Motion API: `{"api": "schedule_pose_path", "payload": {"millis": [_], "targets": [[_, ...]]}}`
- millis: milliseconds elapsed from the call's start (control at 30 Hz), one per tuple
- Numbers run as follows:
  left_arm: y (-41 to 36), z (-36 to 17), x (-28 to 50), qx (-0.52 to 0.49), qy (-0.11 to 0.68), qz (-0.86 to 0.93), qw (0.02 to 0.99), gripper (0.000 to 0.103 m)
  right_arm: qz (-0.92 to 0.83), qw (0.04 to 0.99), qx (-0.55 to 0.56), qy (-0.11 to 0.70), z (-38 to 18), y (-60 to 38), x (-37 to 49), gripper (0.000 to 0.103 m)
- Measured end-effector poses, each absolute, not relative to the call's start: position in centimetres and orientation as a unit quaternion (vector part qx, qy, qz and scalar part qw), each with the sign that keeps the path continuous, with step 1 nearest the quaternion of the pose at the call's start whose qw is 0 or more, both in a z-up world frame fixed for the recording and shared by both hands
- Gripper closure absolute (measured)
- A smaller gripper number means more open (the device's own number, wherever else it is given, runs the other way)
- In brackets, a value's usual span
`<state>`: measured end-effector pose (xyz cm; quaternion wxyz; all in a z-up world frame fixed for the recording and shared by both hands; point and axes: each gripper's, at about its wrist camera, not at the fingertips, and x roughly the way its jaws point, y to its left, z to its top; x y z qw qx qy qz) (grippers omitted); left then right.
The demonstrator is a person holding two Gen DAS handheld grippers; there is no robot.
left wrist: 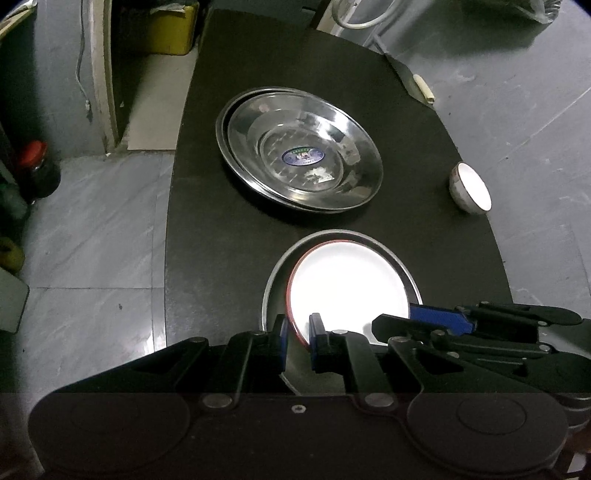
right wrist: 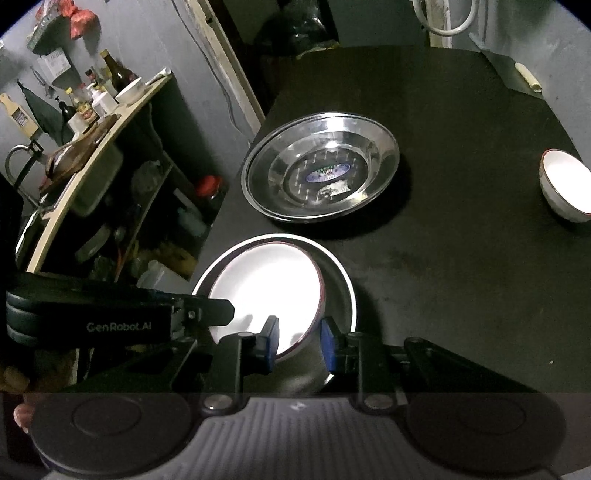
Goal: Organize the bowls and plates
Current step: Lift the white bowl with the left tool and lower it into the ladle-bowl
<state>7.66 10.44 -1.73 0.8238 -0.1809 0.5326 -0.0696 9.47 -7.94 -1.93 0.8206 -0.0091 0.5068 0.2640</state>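
A white plate with a red rim lies inside a steel plate at the near end of the black table. My left gripper is shut on the white plate's near-left rim. My right gripper straddles the same plate's near-right rim, with a dark gap at its outer pad; its fingers reach in from the right. Farther back sits a stack of larger steel plates. A small white bowl stands alone at the right.
The table's left edge drops to a grey tiled floor with a red-lidded jar and a yellow box. A shelf crowded with bottles stands left of the table. A pale stick lies at the far right corner.
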Motion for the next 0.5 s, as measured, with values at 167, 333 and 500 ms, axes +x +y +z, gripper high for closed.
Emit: {"api": "schedule_pose_path", "payload": {"millis": [167,333,500], "targets": [[10.42,-2.02,7.85,-0.183,0.539,-0.071,0.819,0.090,0.262,0.818,-0.009,0.512,-2.08,-7.94,9.73,0.075],[10.38,-2.06,7.95,-0.183,0.540,-0.072,0.819,0.090,0.262,0.817,-0.005,0.513,-2.16,-8.18,9.92,0.075],[10.43,-1.81,7.84,-0.183,0.535,-0.071,0.822,0.089,0.263,0.819,-0.002,0.510,-2.07,-8.33,9.90,0.075]]}}
